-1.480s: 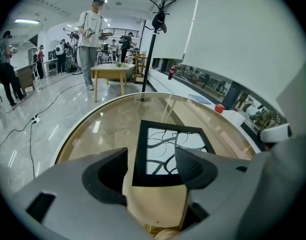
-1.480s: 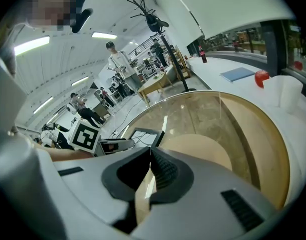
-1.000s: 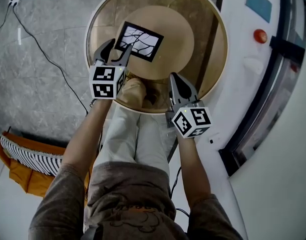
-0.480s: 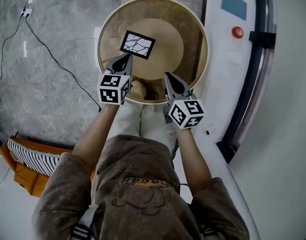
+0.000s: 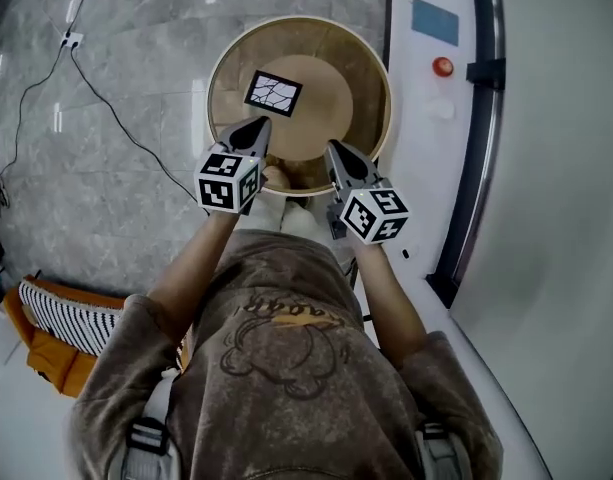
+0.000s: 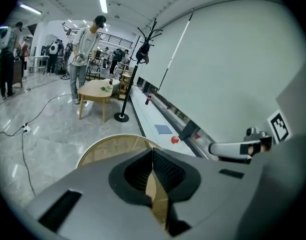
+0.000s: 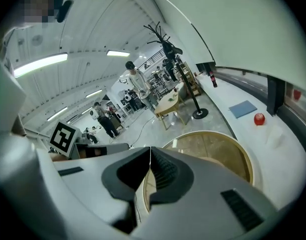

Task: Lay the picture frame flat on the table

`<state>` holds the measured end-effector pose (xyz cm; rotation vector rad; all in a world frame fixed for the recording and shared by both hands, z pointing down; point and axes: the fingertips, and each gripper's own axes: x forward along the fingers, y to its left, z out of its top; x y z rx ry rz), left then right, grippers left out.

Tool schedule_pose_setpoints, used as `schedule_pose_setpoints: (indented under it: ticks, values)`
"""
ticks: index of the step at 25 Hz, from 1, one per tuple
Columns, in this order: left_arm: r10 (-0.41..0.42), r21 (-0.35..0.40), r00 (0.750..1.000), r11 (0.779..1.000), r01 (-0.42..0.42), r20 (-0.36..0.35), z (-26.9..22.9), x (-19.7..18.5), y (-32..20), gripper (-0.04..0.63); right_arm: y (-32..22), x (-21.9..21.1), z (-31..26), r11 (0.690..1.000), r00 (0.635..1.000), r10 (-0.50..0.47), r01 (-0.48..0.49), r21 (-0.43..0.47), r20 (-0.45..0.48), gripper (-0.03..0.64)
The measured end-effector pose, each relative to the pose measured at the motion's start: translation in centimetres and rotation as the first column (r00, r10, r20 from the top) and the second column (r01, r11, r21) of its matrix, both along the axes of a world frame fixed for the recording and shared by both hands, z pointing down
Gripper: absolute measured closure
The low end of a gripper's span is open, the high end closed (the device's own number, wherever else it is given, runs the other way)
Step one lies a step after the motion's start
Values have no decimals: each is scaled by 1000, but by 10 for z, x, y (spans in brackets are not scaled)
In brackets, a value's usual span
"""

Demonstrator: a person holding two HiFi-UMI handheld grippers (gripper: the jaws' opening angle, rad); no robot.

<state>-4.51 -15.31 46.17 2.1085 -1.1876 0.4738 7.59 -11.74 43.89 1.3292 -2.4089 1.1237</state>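
The picture frame (image 5: 273, 93) lies flat and face up on the raised inner disc of the round wooden table (image 5: 371, 88), left of the disc's centre. We see its black border around a white picture crossed by dark lines, and nothing touches it. The left gripper (image 5: 263, 121) points at the frame's near edge from just beside it and is clear of it. In the left gripper view we find its jaws pressed together with nothing between them. The right gripper (image 5: 331, 146) hangs over the table's near side, to the right of the frame and apart from it. Its jaws also meet, empty. Past the table's right rim we see a white ledge (image 5: 426, 148) carrying a red knob (image 5: 443, 66) and a blue patch (image 5: 434, 21). To the left, a dark cable (image 5: 116, 123) trails across the grey floor (image 5: 106, 198).
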Motion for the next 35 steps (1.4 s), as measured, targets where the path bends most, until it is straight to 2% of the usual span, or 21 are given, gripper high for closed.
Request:
schedule_pose_setpoints:
  ticks: [6, 11, 16, 21, 28, 35]
  values:
    - [79, 57, 997, 995, -77, -22, -57, 11, 24, 574, 14, -10, -51, 995, 998, -65, 64, 75, 12, 597]
    - [141, 117, 989, 984, -136, -44, -97, 16, 43, 574, 27, -19, -85, 985, 994, -108, 107, 136, -2, 597]
    - [193, 186, 980, 966, -180, -56, -123, 19, 56, 575, 32, -24, -113, 972, 994, -107, 111, 209, -30, 597]
    - [201, 247, 977, 952, -180, -64, -153, 9, 67, 575, 41, -25, -139, 954, 992, -96, 117, 276, -85, 597]
    - [196, 332, 979, 929, -166, -61, -186, -5, 74, 575, 48, -17, -156, 946, 993, -50, 82, 314, -108, 597]
    - [196, 360, 979, 919, -163, -57, -196, -5, 72, 575, 48, -21, -166, 930, 989, -61, 106, 352, -135, 597]
